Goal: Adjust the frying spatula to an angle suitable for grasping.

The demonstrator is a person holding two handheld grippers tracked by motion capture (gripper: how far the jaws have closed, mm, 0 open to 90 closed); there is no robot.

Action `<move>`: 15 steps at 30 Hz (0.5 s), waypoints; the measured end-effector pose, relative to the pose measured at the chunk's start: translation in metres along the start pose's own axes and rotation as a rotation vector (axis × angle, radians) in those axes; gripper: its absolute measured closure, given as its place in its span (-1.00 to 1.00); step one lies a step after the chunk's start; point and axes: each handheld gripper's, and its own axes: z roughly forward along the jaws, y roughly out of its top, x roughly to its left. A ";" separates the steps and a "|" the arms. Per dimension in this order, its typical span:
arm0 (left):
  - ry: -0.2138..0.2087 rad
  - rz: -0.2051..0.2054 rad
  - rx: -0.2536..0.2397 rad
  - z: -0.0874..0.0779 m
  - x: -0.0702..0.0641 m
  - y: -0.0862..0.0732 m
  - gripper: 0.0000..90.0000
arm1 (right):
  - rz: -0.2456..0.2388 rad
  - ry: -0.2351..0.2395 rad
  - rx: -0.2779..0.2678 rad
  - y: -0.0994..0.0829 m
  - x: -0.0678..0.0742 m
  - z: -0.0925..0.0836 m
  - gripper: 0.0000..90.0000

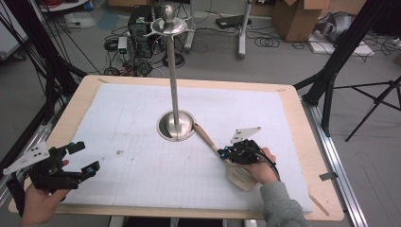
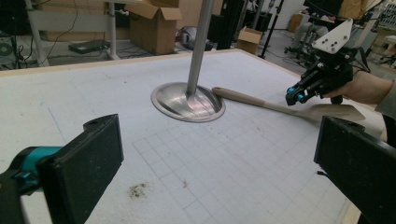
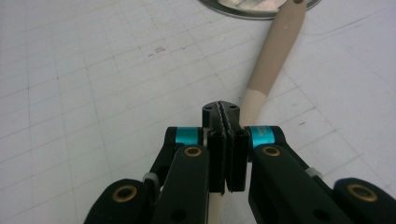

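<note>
Here we see the right gripper (image 1: pixel 226 154) low over the desk (image 1: pixel 142 156), its jaws pressed together with nothing between the pads, as the right gripper view shows plainly. Directly under those jaws lies a beige spatula (image 3: pixel 273 56): its handle runs out ahead of the jaw tips and slightly to their right, ending at the rim of the steel stand's round base (image 3: pixel 261 8), while its flat blade (image 1: pixel 241 177) sits behind the jaws, beneath the hand (image 1: pixel 262 165). Whether the closed tips touch the handle we cannot tell; they sit just above or on it. The left gripper (image 1: pixel 87 158) rests well apart, with its jaws spread wide and empty. Looking along those open jaws in the left gripper view, we find the stand (image 2: pixel 189 100) ahead and between them, the spatula (image 2: pixel 280 107) ahead toward the right jaw, and the other gripper (image 2: pixel 296 95) poised at the spatula's neck.
</note>
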 end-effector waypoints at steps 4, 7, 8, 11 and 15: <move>0.003 -0.003 0.002 -0.001 0.000 -0.001 -0.96 | -0.012 0.006 0.026 0.001 0.001 0.003 0.99; 0.006 -0.005 0.003 -0.001 0.001 -0.001 -0.96 | -0.022 0.016 0.043 0.001 0.001 0.005 0.99; 0.006 -0.003 0.003 -0.001 0.001 -0.001 -0.96 | -0.027 0.016 0.059 0.001 0.002 0.007 0.99; 0.007 -0.007 0.004 -0.002 0.001 -0.002 -0.96 | -0.038 0.020 0.091 0.000 0.003 0.010 0.99; 0.008 -0.006 0.004 -0.002 0.001 -0.002 -0.96 | -0.040 0.026 0.104 0.001 0.003 0.011 1.00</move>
